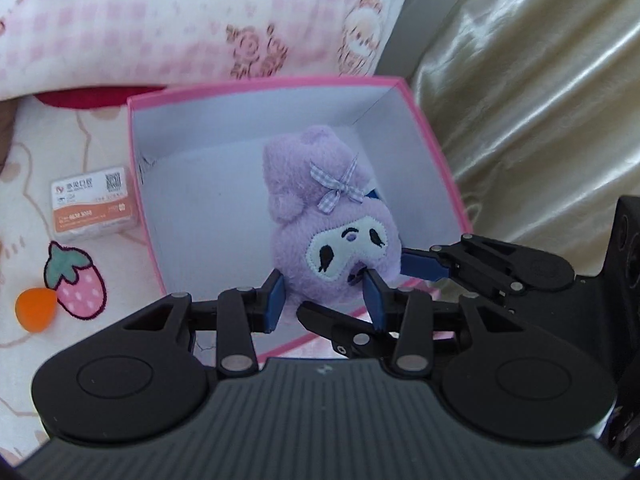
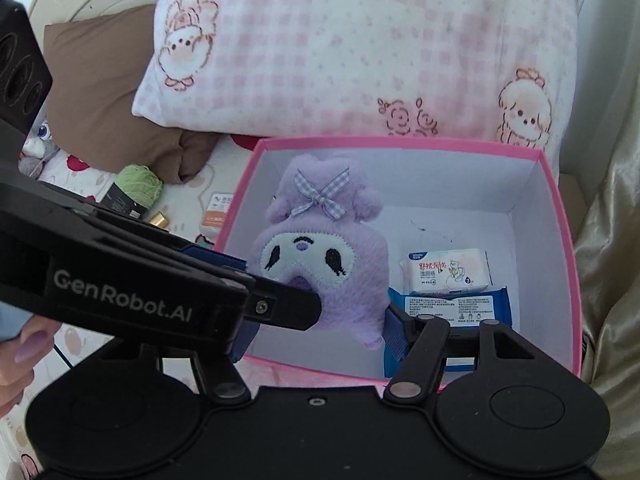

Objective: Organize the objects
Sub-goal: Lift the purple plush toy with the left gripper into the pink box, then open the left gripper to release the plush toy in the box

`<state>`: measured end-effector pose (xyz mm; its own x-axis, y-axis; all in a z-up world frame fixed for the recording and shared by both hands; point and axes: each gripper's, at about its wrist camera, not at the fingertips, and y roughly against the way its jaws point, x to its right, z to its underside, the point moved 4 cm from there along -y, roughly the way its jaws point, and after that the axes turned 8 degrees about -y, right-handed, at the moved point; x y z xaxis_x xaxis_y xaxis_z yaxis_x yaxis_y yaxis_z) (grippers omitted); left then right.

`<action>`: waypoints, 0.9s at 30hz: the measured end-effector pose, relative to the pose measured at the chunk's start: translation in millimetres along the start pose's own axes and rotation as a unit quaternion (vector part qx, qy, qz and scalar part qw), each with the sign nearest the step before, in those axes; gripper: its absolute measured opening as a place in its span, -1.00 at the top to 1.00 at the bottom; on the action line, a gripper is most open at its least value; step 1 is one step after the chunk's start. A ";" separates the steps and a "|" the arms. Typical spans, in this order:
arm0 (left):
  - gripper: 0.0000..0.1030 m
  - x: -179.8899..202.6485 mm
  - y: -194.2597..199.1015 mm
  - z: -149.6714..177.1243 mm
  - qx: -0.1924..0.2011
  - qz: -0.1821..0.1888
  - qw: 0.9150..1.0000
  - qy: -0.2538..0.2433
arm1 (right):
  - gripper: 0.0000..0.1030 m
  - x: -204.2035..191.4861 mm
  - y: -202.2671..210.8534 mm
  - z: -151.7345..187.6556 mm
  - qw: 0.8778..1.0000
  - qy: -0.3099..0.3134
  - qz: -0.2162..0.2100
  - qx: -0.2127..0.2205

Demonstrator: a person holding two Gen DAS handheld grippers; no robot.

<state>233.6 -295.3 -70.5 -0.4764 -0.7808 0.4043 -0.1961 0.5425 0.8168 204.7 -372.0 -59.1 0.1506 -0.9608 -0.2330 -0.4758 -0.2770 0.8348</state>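
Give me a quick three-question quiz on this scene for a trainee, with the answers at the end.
1. True or false: only one gripper is clamped on the purple plush toy.
2. What already lies on the floor of the pink box? A: a white packet and a blue packet. B: green yarn. C: a pillow.
3. Fill in: the orange-and-white carton lies ___ the pink box, on the bedspread.

Key: 1 false, the left gripper and the right gripper both grip it. 2 A. 3 outside.
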 end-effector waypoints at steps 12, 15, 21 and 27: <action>0.22 -25.7 -55.8 0.0 -0.065 -0.019 0.996 0.061 | -0.33 35.0 -66.0 7.1 0.992 -0.089 -0.049 -0.081; 0.22 -26.6 -60.0 2.3 -0.074 -0.023 0.995 0.068 | -0.33 28.6 -70.1 10.9 0.992 -0.082 -0.024 -0.094; 0.21 -28.0 -56.7 1.8 -0.062 -0.022 0.995 0.069 | -0.58 31.2 -71.2 10.7 0.992 -0.080 0.015 -0.097; 0.09 -13.0 -24.1 1.2 -0.032 -0.045 0.998 0.004 | -0.58 23.6 -37.2 11.6 0.996 -0.060 0.031 -0.064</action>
<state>243.5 -297.9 -95.9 -0.4522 -0.8282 0.3310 -0.1820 0.4490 0.8748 215.9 -384.5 -101.4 0.0154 -0.9727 -0.2314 -0.3646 -0.2209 0.9046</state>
